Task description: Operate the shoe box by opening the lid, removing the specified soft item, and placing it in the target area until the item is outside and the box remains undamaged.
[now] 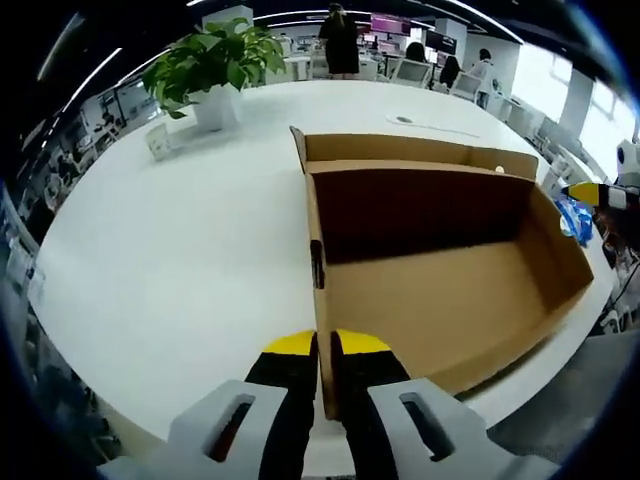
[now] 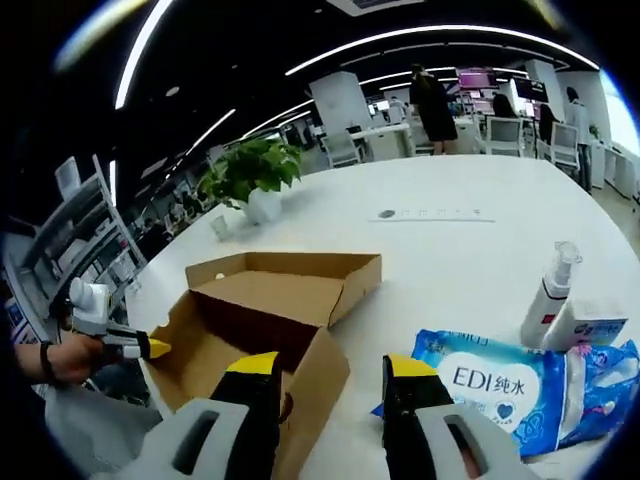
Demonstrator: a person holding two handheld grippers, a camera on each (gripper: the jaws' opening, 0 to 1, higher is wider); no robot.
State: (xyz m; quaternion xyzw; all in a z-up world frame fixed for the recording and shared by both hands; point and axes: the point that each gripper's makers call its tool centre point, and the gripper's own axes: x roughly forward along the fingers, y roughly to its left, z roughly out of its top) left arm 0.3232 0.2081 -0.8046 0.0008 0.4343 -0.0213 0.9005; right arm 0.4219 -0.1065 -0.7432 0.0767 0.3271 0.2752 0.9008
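The brown cardboard shoe box (image 1: 440,300) stands open on the white table (image 1: 180,250), its lid (image 1: 400,148) folded back on the far side. The box floor shows bare cardboard. My left gripper (image 1: 325,345) is shut on the box's near side wall. In the right gripper view the same box (image 2: 250,300) lies to the left, with the left gripper (image 2: 150,347) held by a hand at its end wall. My right gripper (image 2: 332,375) is open, its jaws either side of a box corner. A blue soft pack of wipes (image 2: 500,385) lies on the table just right of it.
A white spray bottle (image 2: 550,290) stands behind the wipes pack. A potted plant (image 1: 215,70) and a small card (image 1: 157,142) are at the table's far side. The table edge (image 1: 560,350) runs close to the box's right end. People stand at desks in the background.
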